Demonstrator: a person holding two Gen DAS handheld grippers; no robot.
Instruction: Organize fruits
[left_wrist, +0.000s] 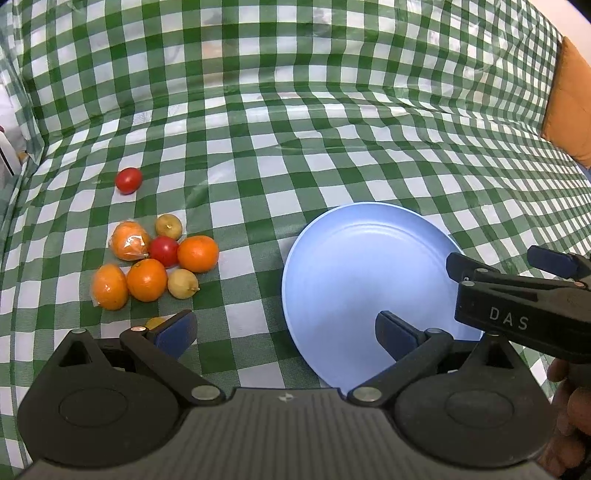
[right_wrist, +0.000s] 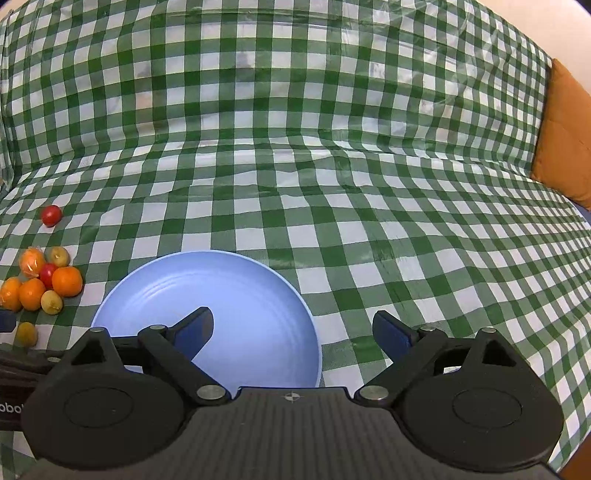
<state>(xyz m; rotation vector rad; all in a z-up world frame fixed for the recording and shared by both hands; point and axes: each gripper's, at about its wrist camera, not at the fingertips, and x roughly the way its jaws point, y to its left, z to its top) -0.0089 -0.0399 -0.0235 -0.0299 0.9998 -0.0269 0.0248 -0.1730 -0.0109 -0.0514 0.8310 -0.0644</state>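
A: Where did the fruit (left_wrist: 155, 266) lie?

B: In a loose heap on the checked cloth (left_wrist: 332, 129), left of the blue plate (left_wrist: 354, 266). Oranges, two of them in clear wrap, yellowish small ones, and a red one in the middle. One more red fruit (left_wrist: 128, 180) sat apart, farther back.

A: And the plate?

B: Bare. Nothing had gone onto it, so I judged the sorting had not begun.

A: What of the tools?

B: The left gripper (left_wrist: 284, 332) was spread wide and held nothing; one finger lay near the heap, the other over the plate's edge. The right gripper (right_wrist: 293, 332) was also spread and unloaded, its left finger (right_wrist: 195, 332) over the plate and the other over the cloth.

A: Why placed so?

B: My guess: the left stood nearest the fruit, so it would pick, and the plate sat just beside the heap to keep each carry short.

A: Any risk?

B: Round fruit could roll, and wrap could slip in a pinch.
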